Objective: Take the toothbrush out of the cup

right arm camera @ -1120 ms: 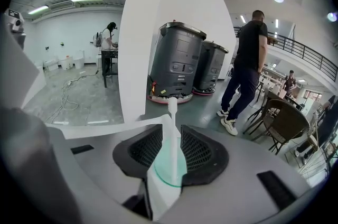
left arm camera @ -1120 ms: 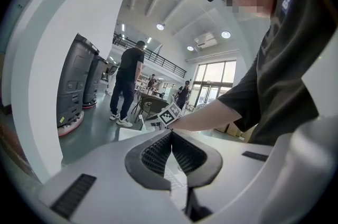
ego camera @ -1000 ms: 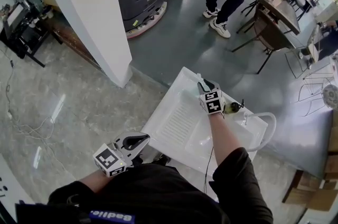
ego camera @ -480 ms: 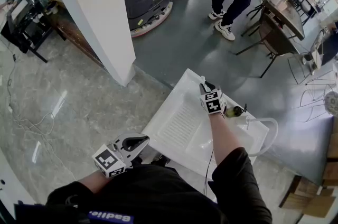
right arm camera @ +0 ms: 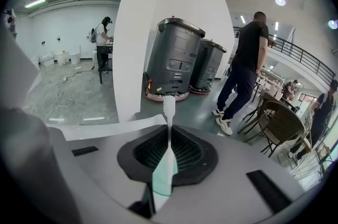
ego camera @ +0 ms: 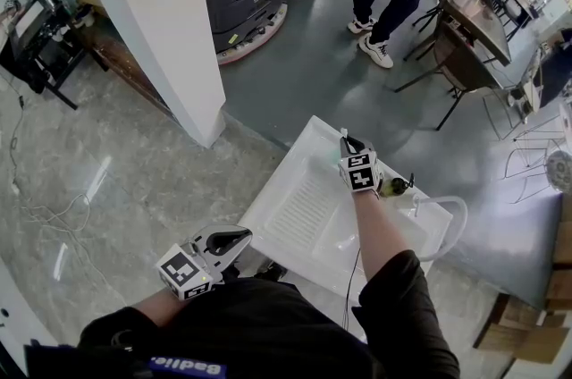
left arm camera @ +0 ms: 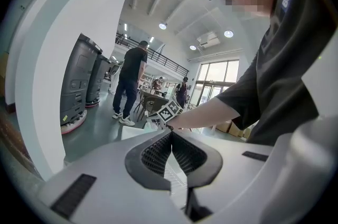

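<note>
**Right gripper.** The right gripper (right arm camera: 169, 132) was clamped on the toothbrush (right arm camera: 165, 165). The jaws held the white-and-green handle edge-on. The neck and bristle head projected straight ahead of the jaw tips. The thicker end of the handle ran back between the jaws toward the gripper body. Judgement: this lengthwise hold kept the brush in line with the tool, which suits drawing it out along its own axis without catching a rim.

**Position of the toothbrush.** In the head view the right gripper was stretched out over the white wash basin (ego camera: 299, 209), with the brush pointing forward and away from the person. A small dark-green vessel, probably the cup (ego camera: 394, 185), stood just beside the gripper's marker cube, on its right. No part of the brush appeared to reach into the vessel. Judgement: the brush was clear of the cup, so the extraction was essentially done. What remained was to carry the brush away or set it down.

**Left gripper.** The left gripper (left arm camera: 171, 133) had its jaws pressed together with nothing between them. It was held low and close to the person's body, well apart from the basin. Judgement: it was parked there because a one-handed lift needed no support.

**Hazard.** A thin handle held edge-on could pivot between the pads.
</note>
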The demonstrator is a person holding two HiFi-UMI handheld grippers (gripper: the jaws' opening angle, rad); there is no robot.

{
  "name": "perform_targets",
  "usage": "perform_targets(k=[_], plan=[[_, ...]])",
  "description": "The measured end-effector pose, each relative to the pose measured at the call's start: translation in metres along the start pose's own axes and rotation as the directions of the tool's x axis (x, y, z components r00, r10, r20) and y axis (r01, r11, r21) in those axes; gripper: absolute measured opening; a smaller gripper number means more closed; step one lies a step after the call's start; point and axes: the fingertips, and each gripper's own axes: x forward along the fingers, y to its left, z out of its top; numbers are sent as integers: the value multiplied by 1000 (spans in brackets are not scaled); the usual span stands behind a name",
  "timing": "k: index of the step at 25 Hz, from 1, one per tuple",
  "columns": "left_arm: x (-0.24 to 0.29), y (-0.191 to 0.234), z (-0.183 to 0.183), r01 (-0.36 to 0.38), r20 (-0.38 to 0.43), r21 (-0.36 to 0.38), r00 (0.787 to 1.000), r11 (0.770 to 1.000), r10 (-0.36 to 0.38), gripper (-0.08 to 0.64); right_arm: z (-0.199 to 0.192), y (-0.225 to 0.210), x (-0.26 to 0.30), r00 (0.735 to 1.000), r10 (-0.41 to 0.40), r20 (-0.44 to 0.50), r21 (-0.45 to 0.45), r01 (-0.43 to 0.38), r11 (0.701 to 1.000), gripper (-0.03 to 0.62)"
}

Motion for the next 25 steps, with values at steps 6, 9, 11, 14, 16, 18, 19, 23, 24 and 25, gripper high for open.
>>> perform_targets(k=[6,9,11,14,16,18,19,23,24,25], plan=[[4,-5,5,18,12,6,1000,1000,-18,11,9,-15,-19,998,-34,47,25,33,999,26],[6,-7,6,32,17,13,999,999,-33,11,17,-19,-30,996,-42,76,36,40,999,26],[7,-8,9,42,24,18,999,999,-43,11,21,-23,-38,994,-48,95,49,44,998,26],[8,-9,10,54,26,23,998,998,-55,11,28,-31,-51,990,-61,127,81,51,995,26],[7,-9,12,60,28,24,998,998,-60,11,33,-34,-60,987,-69,147,100,55,993,26],[6,-10,13,63,29,25,998,998,-64,11,39,-34,-69,984,-73,164,111,55,992,26],[6,-10,13,66,29,25,997,998,-67,11,42,-34,-73,982,-73,173,116,53,992,26],[7,-11,14,85,33,28,996,996,-86,11,51,-29,-88,976,-69,205,140,40,989,25],[7,-12,15,90,35,29,995,996,-91,11,53,-26,-92,975,-66,213,144,35,989,26],[7,-13,15,94,36,30,995,995,-95,11,55,-22,-96,973,-63,220,148,30,989,26]])
